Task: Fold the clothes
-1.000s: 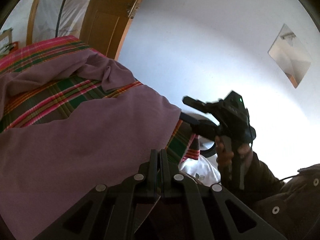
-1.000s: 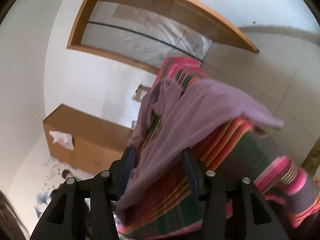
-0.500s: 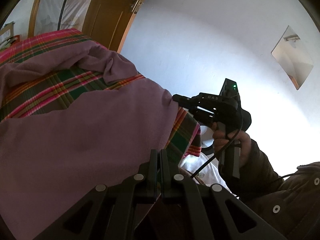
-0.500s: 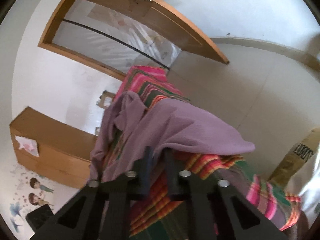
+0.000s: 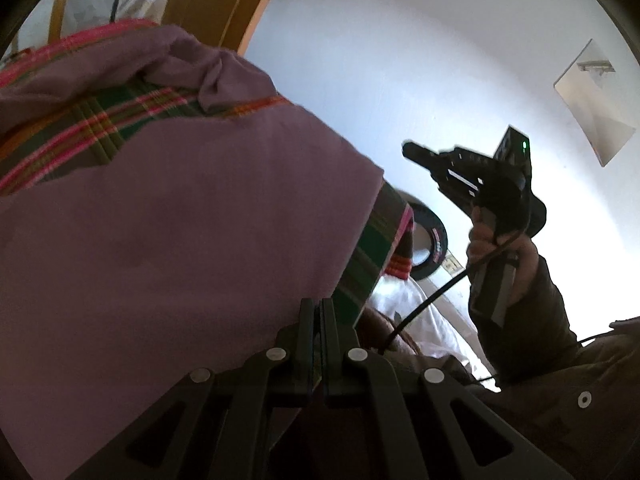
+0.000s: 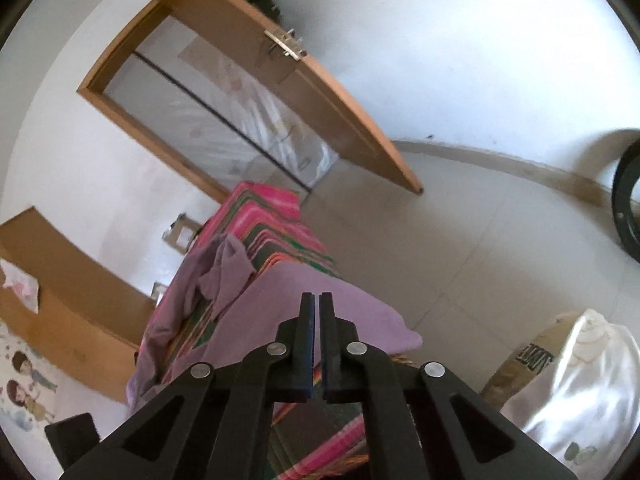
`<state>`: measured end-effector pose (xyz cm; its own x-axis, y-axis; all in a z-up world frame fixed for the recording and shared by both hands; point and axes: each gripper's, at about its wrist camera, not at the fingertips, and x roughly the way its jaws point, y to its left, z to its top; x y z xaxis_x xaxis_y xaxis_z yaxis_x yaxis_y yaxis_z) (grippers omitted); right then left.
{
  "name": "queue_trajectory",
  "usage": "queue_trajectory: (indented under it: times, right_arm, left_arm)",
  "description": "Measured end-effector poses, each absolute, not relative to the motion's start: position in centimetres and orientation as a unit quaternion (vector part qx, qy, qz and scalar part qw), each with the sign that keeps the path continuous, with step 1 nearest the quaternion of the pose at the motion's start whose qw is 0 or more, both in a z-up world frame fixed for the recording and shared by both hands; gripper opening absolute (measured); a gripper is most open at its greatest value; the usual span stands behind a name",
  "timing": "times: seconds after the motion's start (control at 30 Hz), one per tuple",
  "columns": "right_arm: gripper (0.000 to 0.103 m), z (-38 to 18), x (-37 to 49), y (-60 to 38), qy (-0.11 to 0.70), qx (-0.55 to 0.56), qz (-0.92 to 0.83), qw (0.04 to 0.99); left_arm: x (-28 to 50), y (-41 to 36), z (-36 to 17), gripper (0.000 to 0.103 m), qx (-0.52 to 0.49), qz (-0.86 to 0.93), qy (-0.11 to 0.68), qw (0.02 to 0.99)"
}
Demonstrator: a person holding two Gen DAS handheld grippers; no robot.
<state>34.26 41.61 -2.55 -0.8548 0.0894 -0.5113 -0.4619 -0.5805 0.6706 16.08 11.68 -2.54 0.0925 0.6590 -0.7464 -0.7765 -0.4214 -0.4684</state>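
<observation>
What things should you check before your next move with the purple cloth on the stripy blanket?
1. Right gripper has hold of the purple cloth: not ok. It is shut on nothing, up in the air.
2. Left gripper is shut: ok.
3. Left gripper pinches the cloth: cannot tell, the cloth edge is hidden behind its fingers.
4. Cloth lies flat: not ok, its far end is bunched up.
5. Cloth rests on the stripy blanket: ok.

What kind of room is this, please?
Probably a bedroom at home: a bed under a plaid blanket with a purple garment on it, a wooden door, and cartoon stickers on the wall.
</observation>
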Motion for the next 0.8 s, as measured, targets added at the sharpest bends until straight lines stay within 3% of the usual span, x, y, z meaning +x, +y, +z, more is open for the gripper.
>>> queue_trajectory:
  times: [0.1,0.27,0.8]
  right_arm:
    - [0.01,-2.2,32.1,40.9,0.396,-0.241,0.874,0.143]
    - [0.037,-1.9,28.2,40.8,0.335,-0.283,0.891,0.118]
    - [0.037,-3.8,17.6,40.9,0.231,-0.388,0.891,0.045]
  left_arm:
    - [15.9,11.8,-3.1,0.003,-0.523,0.664,0.056,0.532]
    - [16.3,11.7,-2.7,0.008,-0.519,0.663,0.073,0.535]
    - [8.3,4.3,0.5,0.013,-0.513,0.754,-0.035,0.408]
